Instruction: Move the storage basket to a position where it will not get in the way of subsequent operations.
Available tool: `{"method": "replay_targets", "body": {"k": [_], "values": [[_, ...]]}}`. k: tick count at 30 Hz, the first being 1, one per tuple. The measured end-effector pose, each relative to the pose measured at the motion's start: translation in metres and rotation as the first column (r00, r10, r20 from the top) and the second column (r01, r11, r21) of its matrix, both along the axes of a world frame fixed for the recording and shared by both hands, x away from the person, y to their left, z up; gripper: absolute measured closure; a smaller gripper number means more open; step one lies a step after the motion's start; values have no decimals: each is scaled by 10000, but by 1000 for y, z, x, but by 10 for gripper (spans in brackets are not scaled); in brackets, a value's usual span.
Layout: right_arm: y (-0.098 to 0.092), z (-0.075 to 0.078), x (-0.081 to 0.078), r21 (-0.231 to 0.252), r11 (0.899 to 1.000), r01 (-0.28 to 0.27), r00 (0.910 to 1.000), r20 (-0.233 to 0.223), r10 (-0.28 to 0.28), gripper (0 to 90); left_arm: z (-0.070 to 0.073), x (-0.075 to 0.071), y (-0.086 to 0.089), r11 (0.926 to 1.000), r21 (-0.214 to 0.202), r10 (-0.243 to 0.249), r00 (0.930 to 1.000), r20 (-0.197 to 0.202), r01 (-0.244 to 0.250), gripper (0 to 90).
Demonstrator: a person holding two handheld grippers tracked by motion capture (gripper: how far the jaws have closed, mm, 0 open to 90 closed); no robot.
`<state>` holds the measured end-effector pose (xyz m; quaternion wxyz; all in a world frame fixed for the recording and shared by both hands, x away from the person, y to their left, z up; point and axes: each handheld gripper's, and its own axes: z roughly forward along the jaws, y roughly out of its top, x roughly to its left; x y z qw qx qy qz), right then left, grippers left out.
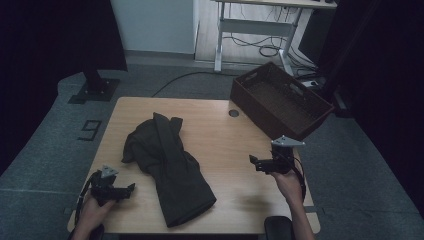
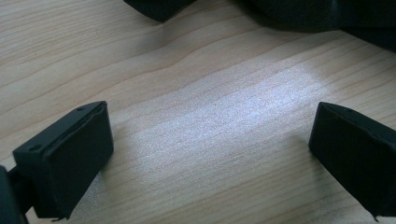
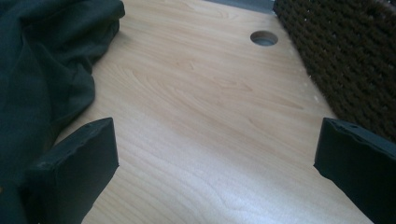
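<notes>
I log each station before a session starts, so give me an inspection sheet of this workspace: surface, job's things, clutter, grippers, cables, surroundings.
Surface: light wooden table, with a round cable hole near the far edge.
Job's things: dark garment lying crumpled left of centre; brown woven basket on the far right corner, overhanging the edge, nothing seen inside.
Clutter: nothing seen.
Grippers: left gripper open over bare wood near the garment; right gripper open, between garment and basket; neither touches anything.
Cables: a cable trails from the left gripper; loose cables on the floor under a far desk.
Surroundings: grey carpet, a white-framed desk, dark curtains at both sides.
</notes>
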<state>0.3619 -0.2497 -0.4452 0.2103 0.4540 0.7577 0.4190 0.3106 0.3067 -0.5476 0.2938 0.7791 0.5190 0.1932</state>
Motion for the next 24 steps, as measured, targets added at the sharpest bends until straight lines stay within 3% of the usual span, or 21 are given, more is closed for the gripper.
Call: {"method": "replay_targets", "body": {"k": [7,16,24], "values": [[1,-15,-7,275,9996,10,9997,-261,-3,0,0,0,0,10000,-2,1,10000,-1,-1,0],[7,-40,-13,197,9998,44,9987,-504,-34,0,0,0,0,10000,-24,17,10000,10,-17,0],[19,-61,-15,-159,9999,-64,9977,-670,53,0,0,0,0,10000,-23,16,10000,11,-16,0]]}}
